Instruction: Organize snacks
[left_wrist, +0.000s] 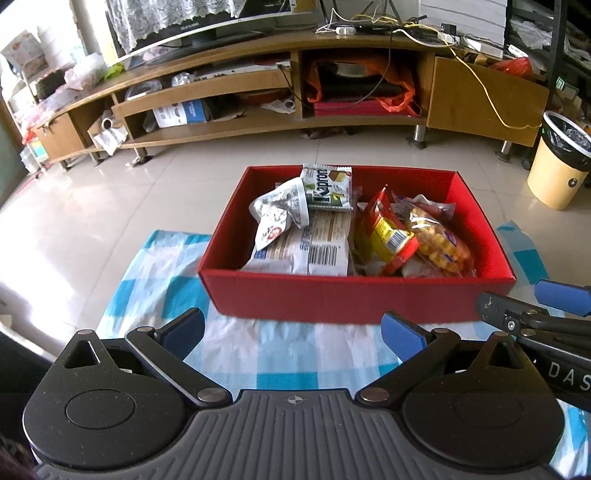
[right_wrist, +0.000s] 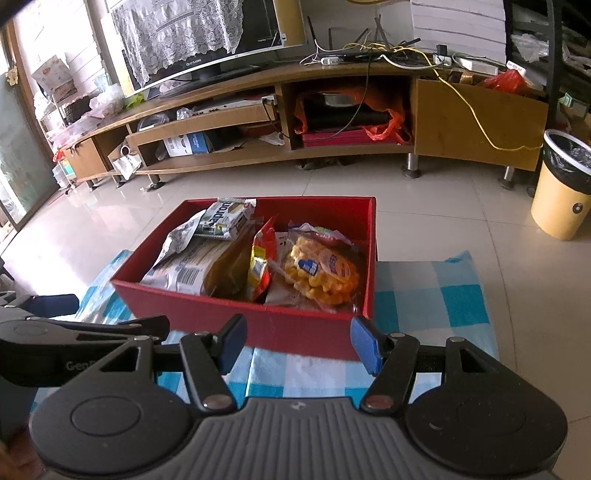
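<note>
A red box (left_wrist: 354, 295) (right_wrist: 314, 332) sits on a blue-and-white checked cloth (left_wrist: 258, 354) (right_wrist: 424, 295) on the floor. Inside lie several snack packs: a green-and-white wafer pack (left_wrist: 327, 188) (right_wrist: 229, 218), a large white biscuit pack (left_wrist: 306, 243) (right_wrist: 184, 271), a red-and-yellow packet (left_wrist: 391, 236) (right_wrist: 260, 266) and a clear bag of yellow puffs (left_wrist: 439, 243) (right_wrist: 325, 273). My left gripper (left_wrist: 293, 332) stands open just in front of the box with nothing between its fingers. My right gripper (right_wrist: 299, 345) is open too, empty, near the box's front wall. Each gripper shows at the edge of the other's view.
A long wooden TV stand (left_wrist: 295, 92) (right_wrist: 277, 110) with a television and clutter runs along the back. A yellow waste bin (left_wrist: 561, 162) (right_wrist: 561, 184) stands at the right. Tiled floor surrounds the cloth.
</note>
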